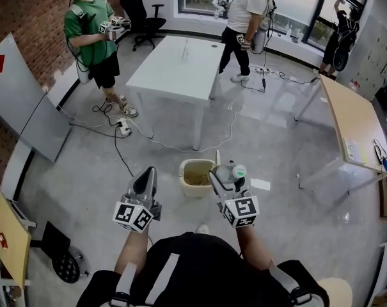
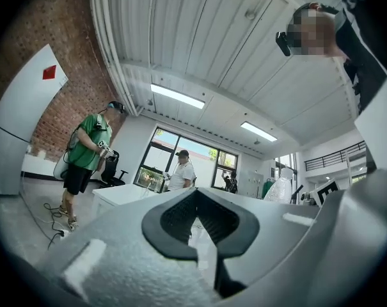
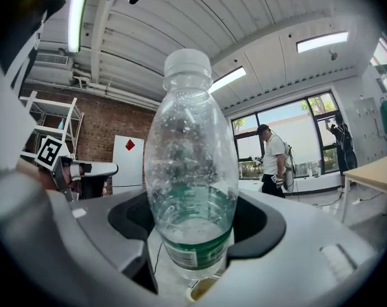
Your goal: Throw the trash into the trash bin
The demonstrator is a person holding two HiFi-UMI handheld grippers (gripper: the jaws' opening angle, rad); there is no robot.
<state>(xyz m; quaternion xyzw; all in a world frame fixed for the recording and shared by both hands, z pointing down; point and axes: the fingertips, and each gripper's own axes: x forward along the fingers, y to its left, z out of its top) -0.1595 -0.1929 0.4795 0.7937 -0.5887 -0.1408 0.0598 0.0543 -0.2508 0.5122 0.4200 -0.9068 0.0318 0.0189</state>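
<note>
A clear plastic bottle (image 3: 190, 165) with a green label and white cap stands upright between the jaws of my right gripper (image 3: 193, 235), which is shut on it. In the head view the bottle (image 1: 231, 173) and right gripper (image 1: 224, 183) hang just right of a beige trash bin (image 1: 184, 183) on the floor. The bin's rim (image 3: 203, 291) peeks in under the bottle in the right gripper view. My left gripper (image 1: 146, 179) is left of the bin, its jaws together with nothing in them; its own view shows the same left gripper (image 2: 196, 194).
A white table (image 1: 180, 62) stands beyond the bin and a wooden table (image 1: 350, 117) at the right. Cables and a power strip (image 1: 124, 130) lie on the floor. A person in green (image 1: 91, 34), one in white (image 1: 244, 8) and a third (image 1: 340, 37) stand farther off.
</note>
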